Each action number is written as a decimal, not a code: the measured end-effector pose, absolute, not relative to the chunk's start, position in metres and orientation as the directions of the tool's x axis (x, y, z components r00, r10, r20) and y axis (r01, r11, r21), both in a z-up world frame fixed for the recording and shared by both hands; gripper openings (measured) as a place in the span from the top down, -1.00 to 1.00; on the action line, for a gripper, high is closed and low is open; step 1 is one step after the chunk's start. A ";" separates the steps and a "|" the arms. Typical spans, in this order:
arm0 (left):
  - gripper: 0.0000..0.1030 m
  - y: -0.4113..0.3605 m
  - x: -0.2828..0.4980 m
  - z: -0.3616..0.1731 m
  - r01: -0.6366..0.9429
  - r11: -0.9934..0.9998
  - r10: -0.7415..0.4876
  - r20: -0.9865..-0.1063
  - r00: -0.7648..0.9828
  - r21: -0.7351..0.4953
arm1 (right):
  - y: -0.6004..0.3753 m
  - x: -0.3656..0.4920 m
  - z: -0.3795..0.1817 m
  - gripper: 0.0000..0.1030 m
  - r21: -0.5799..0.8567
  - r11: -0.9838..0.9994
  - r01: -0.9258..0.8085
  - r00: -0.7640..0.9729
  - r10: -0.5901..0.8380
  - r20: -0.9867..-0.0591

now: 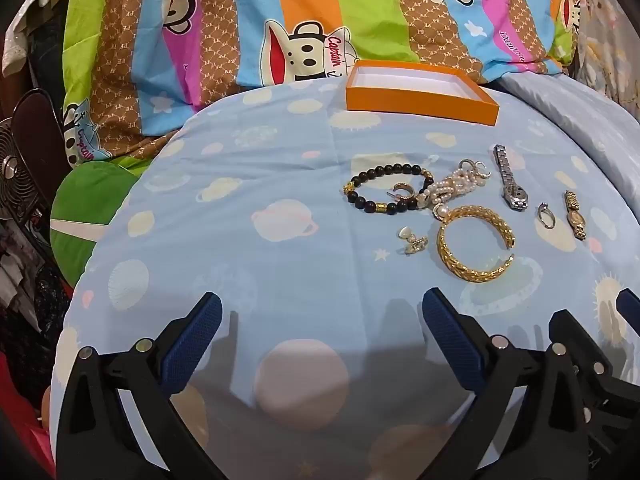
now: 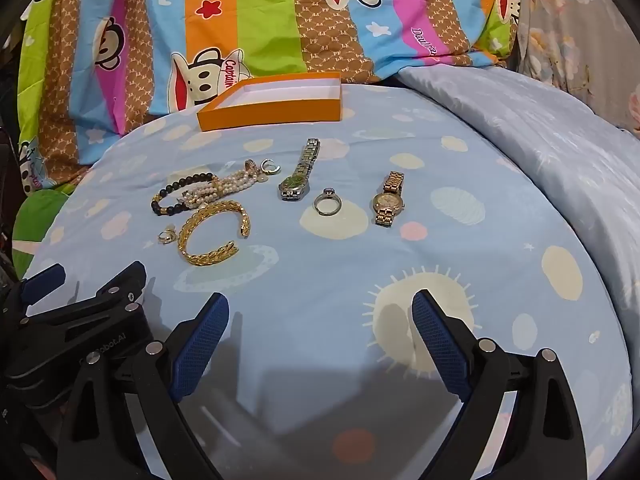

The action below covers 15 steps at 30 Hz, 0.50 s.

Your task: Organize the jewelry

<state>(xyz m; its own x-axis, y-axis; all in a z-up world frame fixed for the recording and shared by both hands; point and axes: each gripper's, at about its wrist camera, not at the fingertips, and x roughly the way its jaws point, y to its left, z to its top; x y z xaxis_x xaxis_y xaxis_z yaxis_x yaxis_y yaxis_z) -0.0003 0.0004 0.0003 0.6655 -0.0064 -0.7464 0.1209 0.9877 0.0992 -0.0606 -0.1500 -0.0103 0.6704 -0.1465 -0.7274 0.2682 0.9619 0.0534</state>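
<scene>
Jewelry lies on a light blue bedsheet (image 1: 248,264). A gold cuff bracelet (image 1: 474,244) (image 2: 212,232), a black bead bracelet (image 1: 384,192) (image 2: 176,196), a pearl strand (image 1: 452,188) (image 2: 228,186), small earrings (image 1: 412,240), a silver watch (image 1: 510,180) (image 2: 298,176), a silver ring (image 1: 546,214) (image 2: 327,202) and a gold watch (image 1: 574,220) (image 2: 388,200) lie below an open orange box (image 1: 420,94) (image 2: 272,102). My left gripper (image 1: 322,312) is open and empty, short of the jewelry. My right gripper (image 2: 320,312) is open and empty, nearer than the ring.
A striped cartoon-monkey quilt (image 1: 280,32) (image 2: 260,20) is piled behind the box. A pale blue blanket (image 2: 540,140) is bunched at the right. A fan (image 1: 16,176) and clutter stand off the bed's left edge.
</scene>
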 end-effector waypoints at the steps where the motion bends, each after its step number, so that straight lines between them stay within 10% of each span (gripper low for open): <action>1: -0.90 0.000 0.000 0.000 0.122 0.987 -0.003 -0.745 0.667 0.105 | -0.150 -0.060 -0.010 -0.76 0.048 0.962 0.268 0.667 -0.149 -0.730; 15: -0.90 0.003 0.001 0.002 0.119 0.986 0.005 -0.745 0.667 0.113 | -0.151 -0.060 -0.011 -0.76 0.061 0.962 0.268 0.667 -0.139 -0.732</action>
<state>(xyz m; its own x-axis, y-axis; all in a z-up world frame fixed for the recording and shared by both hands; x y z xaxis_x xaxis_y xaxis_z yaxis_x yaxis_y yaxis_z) 0.0009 0.0034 0.0016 0.6670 0.0053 -0.7450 0.1186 0.9865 0.1132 -0.0599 -0.1508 -0.0109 0.6670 -0.1390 -0.7320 0.2678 0.9615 0.0614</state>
